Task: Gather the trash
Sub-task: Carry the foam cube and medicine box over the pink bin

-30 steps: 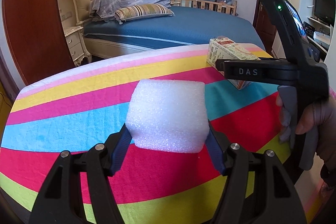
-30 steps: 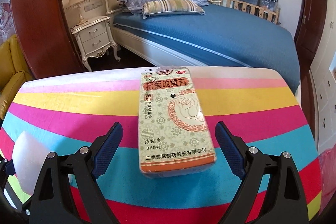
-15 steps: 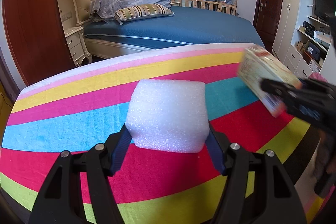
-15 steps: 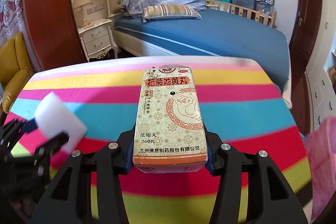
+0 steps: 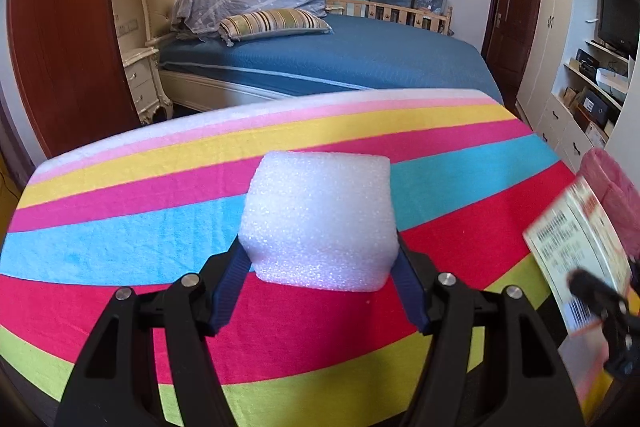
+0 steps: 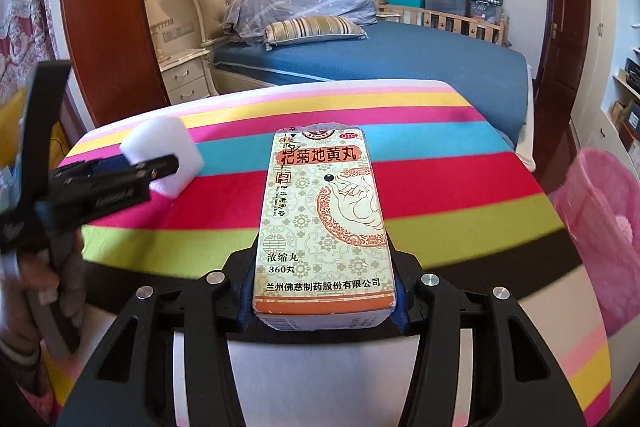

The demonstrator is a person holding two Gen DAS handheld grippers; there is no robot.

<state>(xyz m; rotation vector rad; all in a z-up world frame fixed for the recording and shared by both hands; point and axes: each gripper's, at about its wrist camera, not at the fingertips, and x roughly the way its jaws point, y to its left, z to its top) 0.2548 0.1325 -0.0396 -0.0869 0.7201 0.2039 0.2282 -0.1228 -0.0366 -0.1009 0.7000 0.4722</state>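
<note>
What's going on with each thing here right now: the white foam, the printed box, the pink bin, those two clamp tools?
Foam block: clamped, at the striped cloth.
Medicine box: clamped, lifted past the table edge.
Left gripper: shut on the foam block.
Right gripper: shut on the medicine box.
Pink bin: open-topped, beside the table.

Between the left tongs, a white, grainy foam block (image 5: 320, 223); between the right, a glossy printed cardboard medicine box (image 6: 324, 223); below both, matt striped woven cloth (image 5: 120, 239)

Count of things in the bedroom scene

One white foam block (image 5: 320, 219), one medicine box (image 6: 324, 223), one pink trash bag (image 6: 608, 231), one striped worktop (image 5: 140, 195), one bed (image 5: 360, 55), two pillows, three teal storage bins.
</note>
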